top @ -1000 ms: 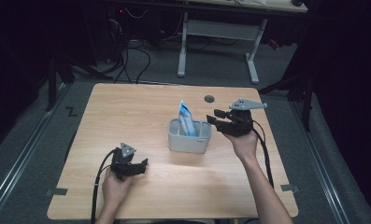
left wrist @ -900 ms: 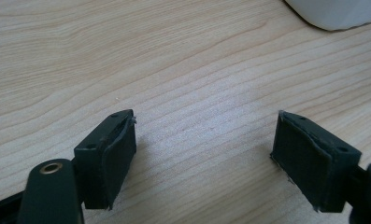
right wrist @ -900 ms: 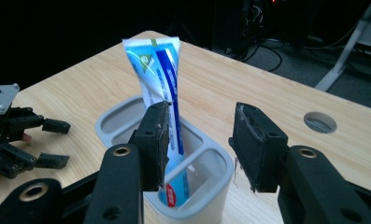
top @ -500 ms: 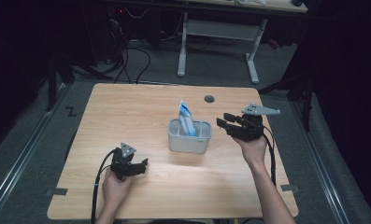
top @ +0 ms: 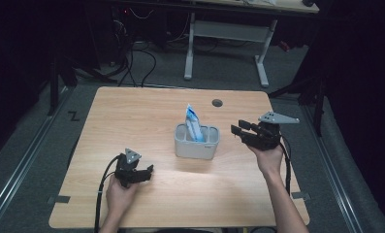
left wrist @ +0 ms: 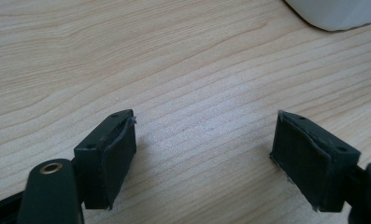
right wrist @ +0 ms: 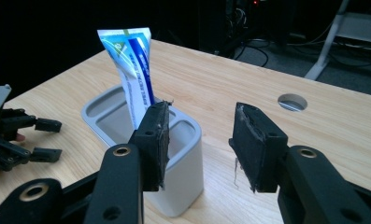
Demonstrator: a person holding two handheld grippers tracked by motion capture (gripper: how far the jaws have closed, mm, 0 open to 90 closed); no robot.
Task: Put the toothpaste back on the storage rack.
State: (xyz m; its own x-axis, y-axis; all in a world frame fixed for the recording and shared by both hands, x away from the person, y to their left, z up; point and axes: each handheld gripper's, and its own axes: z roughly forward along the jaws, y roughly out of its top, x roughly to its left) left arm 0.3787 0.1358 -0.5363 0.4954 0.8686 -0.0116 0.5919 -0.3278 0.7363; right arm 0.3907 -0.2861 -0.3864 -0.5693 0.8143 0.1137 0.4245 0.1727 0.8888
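Counter [top: 132, 116] edges lie well clear of everything: bare wood runs wide around one grey holder [top: 197, 141] near the middle, with one blue-and-white tube [top: 193, 122] standing upright in it. Two tools are in play. Left hand-held gripper [top: 149, 171] sits near the front edge, jaws wide apart and empty. Right hand-held gripper [top: 237, 130] hovers just beside the holder, jaws partly open, gripping nothing. Its own view reveals the holder's separate compartments [right wrist: 174, 133]; the high view reveals one round hole [top: 217, 103] behind the holder.
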